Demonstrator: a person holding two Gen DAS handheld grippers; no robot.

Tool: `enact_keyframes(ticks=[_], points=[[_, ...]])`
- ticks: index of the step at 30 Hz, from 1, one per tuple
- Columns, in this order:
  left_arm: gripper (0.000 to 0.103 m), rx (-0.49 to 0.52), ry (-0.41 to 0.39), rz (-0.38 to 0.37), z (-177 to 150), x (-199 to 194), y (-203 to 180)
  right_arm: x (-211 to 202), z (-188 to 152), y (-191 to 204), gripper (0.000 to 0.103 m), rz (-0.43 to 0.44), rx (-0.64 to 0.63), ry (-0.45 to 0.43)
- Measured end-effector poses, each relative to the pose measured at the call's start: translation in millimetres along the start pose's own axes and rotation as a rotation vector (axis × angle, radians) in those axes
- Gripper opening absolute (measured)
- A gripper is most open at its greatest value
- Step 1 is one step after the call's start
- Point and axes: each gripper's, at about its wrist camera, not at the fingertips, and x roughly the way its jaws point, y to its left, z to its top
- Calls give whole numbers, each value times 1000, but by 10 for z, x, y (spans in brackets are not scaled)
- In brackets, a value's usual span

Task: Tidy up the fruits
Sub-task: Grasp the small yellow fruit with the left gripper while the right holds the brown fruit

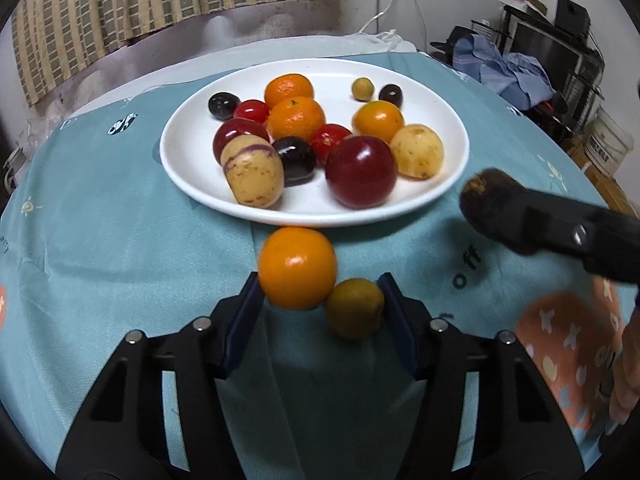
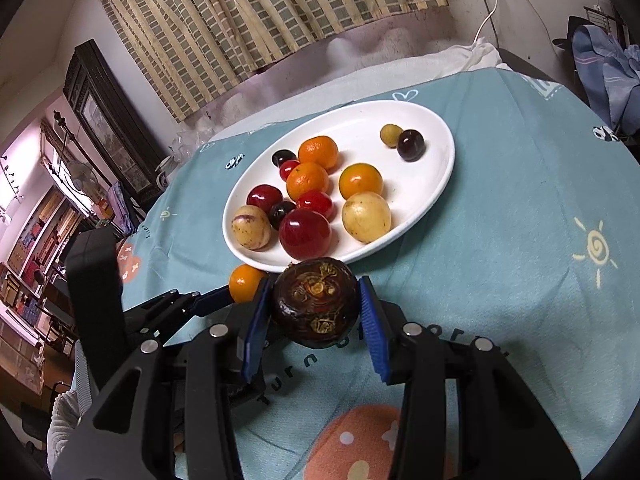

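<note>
Fruits (image 1: 362, 170) beside tablecloth lettering "off" (image 1: 466, 266); left gripper (image 1: 320, 300) clamping two, right gripper (image 2: 314, 308) one.

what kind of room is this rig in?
Most likely a lived-in home room, not a lab. A table with a printed cloth holds a plate of fruit, a patterned curtain hangs behind it, and clothes are piled on furniture at the side.
</note>
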Motion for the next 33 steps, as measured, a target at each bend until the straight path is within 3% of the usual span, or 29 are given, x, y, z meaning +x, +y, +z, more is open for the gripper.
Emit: enact_keyframes(ticks=[9, 17, 22, 26, 33], points=[[55, 30, -1, -23, -58, -38, -48, -31, 16, 65, 44, 2, -17, -19], [54, 16, -2, -49, -54, -46, -3, -62, 38, 82, 44, 59, 9, -16], [46, 6, -19, -73, -91, -127, 50, -63, 16, 35, 44, 39, 16, -19], [33, 11, -40, -86, -142, -220, 58, -52, -8, 30, 44, 34, 14, -14], [33, 22, -19, -89, -186, -177, 41, -39, -34, 76, 44, 29, -8, -11]])
